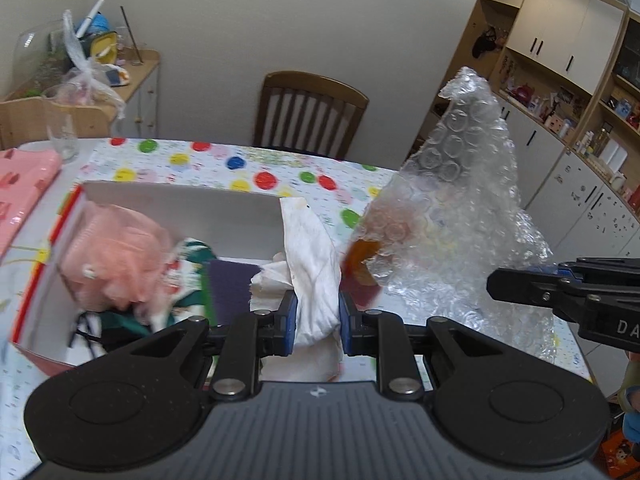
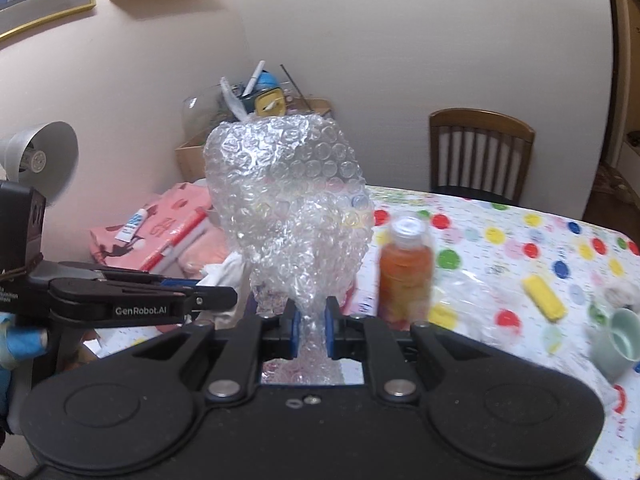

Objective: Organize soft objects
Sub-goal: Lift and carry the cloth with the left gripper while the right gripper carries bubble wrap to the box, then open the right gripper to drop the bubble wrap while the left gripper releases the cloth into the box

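My left gripper is shut on a white cloth, held above the near right corner of an open box. The box holds a pink mesh bath pouf, a green-and-white patterned fabric and a purple item. My right gripper is shut on a sheet of bubble wrap that stands up in front of it. The bubble wrap also shows in the left wrist view, to the right of the box, with the right gripper's side beside it.
An orange bottle stands on the polka-dot tablecloth. A yellow sponge and a green cup lie to the right. A pink bag and a glass sit far left. A wooden chair stands behind the table.
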{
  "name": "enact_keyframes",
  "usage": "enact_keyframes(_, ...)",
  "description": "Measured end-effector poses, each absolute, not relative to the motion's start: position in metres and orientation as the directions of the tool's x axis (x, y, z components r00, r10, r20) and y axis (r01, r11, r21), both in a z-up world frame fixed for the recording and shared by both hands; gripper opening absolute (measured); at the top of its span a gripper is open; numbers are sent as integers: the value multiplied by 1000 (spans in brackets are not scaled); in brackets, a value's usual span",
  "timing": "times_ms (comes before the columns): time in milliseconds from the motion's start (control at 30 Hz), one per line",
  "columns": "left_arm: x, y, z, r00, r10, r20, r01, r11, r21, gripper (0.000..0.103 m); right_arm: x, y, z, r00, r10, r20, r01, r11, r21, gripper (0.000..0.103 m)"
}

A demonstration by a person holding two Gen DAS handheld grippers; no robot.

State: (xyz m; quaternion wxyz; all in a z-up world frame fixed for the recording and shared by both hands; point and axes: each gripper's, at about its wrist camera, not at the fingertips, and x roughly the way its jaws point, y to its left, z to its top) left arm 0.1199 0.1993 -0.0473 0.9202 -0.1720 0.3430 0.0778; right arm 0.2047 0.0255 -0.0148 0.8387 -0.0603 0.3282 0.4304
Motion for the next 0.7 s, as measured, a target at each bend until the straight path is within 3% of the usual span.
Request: enact_keyframes(700,105,317,-78,687,158,-709,-376,913,-160,21,240,179,-69,399,528,-750,-747,661,68,11)
